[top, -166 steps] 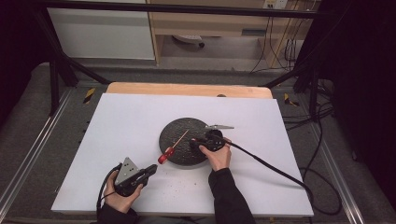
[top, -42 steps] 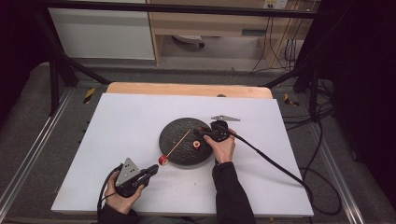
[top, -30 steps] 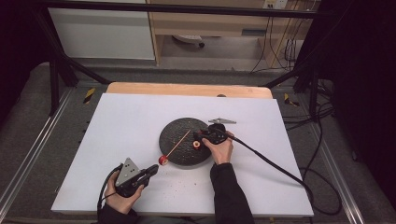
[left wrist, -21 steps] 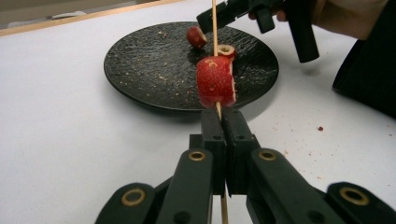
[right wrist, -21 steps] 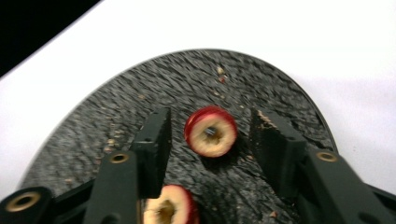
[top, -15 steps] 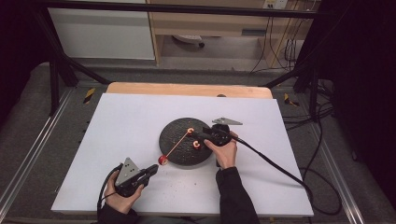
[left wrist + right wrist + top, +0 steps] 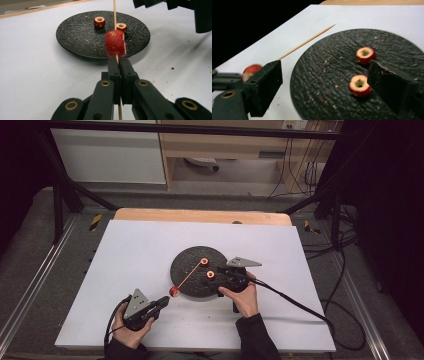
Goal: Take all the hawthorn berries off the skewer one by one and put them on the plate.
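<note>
A round black plate sits mid-table with two cored red fruit rings, one farther and one nearer. My left gripper is shut on the lower end of a thin wooden skewer. A third red fruit piece is threaded on it just above the jaws. The skewer slants up over the plate. My right gripper hangs open over the plate's right side. The nearer ring lies between its jaws, closer to the right one, untouched.
White paper covers the table, with a strip of wood showing along the far edge. Red-brown crumbs dot the plate and the paper near it. A black cable trails right from the right gripper.
The right gripper has drawn back a little to the right and toward the person, leaving both fruit rings uncovered on the plate. The left gripper and its skewer have stayed put.
</note>
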`<state>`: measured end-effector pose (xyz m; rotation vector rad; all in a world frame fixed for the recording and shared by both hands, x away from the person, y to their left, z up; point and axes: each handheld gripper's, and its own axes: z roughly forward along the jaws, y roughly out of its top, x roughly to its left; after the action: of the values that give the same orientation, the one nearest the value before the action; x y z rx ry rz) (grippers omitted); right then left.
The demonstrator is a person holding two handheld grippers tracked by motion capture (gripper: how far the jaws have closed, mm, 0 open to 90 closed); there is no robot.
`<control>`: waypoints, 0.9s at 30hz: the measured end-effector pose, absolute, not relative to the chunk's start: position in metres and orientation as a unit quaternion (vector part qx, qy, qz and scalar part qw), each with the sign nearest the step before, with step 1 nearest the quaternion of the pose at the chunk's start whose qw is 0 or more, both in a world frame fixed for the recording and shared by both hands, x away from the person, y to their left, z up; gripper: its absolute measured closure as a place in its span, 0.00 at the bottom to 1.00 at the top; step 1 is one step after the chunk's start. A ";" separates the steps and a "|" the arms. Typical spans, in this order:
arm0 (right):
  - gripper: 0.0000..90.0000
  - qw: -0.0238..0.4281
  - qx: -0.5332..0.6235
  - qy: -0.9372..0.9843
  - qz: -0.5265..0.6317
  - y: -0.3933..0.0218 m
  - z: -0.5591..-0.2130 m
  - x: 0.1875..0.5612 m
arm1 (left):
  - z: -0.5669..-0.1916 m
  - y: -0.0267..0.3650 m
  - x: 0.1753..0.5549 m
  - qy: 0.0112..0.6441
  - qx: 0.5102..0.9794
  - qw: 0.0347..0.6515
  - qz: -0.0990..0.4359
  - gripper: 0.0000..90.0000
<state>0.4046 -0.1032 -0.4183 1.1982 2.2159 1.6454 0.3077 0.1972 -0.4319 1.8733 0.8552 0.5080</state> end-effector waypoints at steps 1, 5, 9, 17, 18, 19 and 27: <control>0.13 0.067 0.395 0.736 0.545 -0.102 -0.419 0.402 | -0.432 0.197 0.308 0.352 0.771 0.488 0.209 0.98; 0.11 0.066 0.390 0.741 0.543 -0.099 -0.422 0.395 | -0.432 0.197 0.308 0.350 0.772 0.488 0.209 0.98; 0.10 0.058 0.387 0.745 0.540 -0.094 -0.425 0.390 | -0.432 0.196 0.308 0.350 0.772 0.487 0.209 0.98; 0.10 0.040 0.379 0.750 0.541 -0.077 -0.426 0.384 | -0.433 0.195 0.307 0.348 0.774 0.486 0.208 0.98; 0.10 0.038 0.377 0.749 0.543 -0.075 -0.426 0.384 | -0.433 0.194 0.307 0.348 0.775 0.485 0.208 0.98; 0.10 0.036 0.376 0.749 0.544 -0.072 -0.426 0.384 | -0.433 0.194 0.307 0.348 0.775 0.485 0.208 0.98; 0.16 0.011 0.375 0.746 0.550 -0.051 -0.430 0.382 | -0.433 0.193 0.307 0.346 0.776 0.485 0.208 0.98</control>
<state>0.3816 -0.0513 -0.4296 1.1703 2.3274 1.7174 0.3069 0.1929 -0.4331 1.8885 0.8432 0.5071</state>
